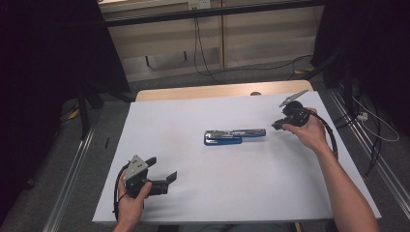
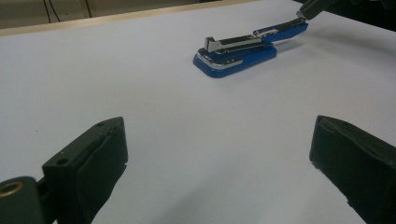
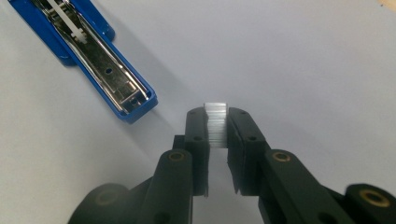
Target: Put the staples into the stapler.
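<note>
A blue stapler lies opened flat in the middle of the white table (image 1: 193, 116), its metal staple channel (image 3: 100, 70) facing up; it appears as stapler (image 1: 234, 136), stapler (image 2: 247, 49) and stapler (image 3: 84, 51). My right gripper (image 3: 215, 111) is shut on a silvery strip of staples (image 3: 215, 123), just right of the stapler's open rear end. In the high view the right gripper (image 1: 276, 125) hovers beside the stapler's right tip. My left gripper (image 1: 162, 170) rests at the table's front left, open, with nothing between its fingers (image 2: 95, 158).
The table's wooden far edge (image 1: 217, 91) shows beyond the white sheet. Black cables (image 1: 333, 140) trail from the right gripper. Metal rails (image 1: 72, 179) and dark frame posts flank the table on the carpet floor.
</note>
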{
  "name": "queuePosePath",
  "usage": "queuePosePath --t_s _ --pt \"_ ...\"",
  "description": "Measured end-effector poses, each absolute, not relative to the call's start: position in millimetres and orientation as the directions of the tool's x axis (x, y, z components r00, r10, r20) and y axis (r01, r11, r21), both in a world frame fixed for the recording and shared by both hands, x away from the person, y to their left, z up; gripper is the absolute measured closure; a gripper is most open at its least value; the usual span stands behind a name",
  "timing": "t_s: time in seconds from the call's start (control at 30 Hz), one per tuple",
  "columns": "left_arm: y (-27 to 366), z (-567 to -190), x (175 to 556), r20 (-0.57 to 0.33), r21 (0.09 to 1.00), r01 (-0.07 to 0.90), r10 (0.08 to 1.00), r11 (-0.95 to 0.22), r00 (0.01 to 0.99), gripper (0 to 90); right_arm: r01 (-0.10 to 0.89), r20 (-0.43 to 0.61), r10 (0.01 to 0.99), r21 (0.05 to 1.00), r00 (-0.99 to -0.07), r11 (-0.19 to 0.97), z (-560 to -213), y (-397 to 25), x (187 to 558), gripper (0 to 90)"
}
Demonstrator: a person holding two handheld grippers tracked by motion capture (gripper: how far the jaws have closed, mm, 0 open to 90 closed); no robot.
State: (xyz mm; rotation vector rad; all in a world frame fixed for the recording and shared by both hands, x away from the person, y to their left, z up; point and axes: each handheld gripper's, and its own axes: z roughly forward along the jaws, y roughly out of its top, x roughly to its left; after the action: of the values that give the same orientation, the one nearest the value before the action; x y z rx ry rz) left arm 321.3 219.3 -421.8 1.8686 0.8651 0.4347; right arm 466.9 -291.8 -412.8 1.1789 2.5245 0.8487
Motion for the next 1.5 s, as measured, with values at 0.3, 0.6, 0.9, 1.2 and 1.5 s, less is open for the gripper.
queuePosePath --t_s 0.3,0.6,0.9,1.2,1.5 --pt "219.2 -421.7 323.2 -0.078 0.896 0.370 0.733 -0.245 0.676 4.3 0.590 0.047 0.752 0.654 -0.657 0.474 -399.4 -292.0 460.9 79.2" --pt "216.9 -420.9 324.6 -0.079 0.901 0.358 0.720 -0.244 0.689 4.3 0.576 0.064 0.744 0.678 -0.665 0.457 -392.2 -286.8 458.3 79.2" --pt "215.6 -419.7 327.7 -0.076 0.903 0.353 0.717 -0.246 0.693 4.3 0.527 0.047 0.725 0.719 -0.687 0.453 -382.6 -275.9 451.3 79.2" --pt "214.8 -422.2 329.7 -0.065 0.897 0.355 0.718 -0.262 0.693 4.3 0.488 0.054 0.682 0.740 -0.729 0.463 -375.8 -258.6 449.0 79.2" --pt "214.4 -421.8 329.5 -0.068 0.899 0.355 0.717 -0.258 0.694 4.3 0.456 0.052 0.634 0.739 -0.772 0.495 -373.7 -237.2 451.5 79.2"
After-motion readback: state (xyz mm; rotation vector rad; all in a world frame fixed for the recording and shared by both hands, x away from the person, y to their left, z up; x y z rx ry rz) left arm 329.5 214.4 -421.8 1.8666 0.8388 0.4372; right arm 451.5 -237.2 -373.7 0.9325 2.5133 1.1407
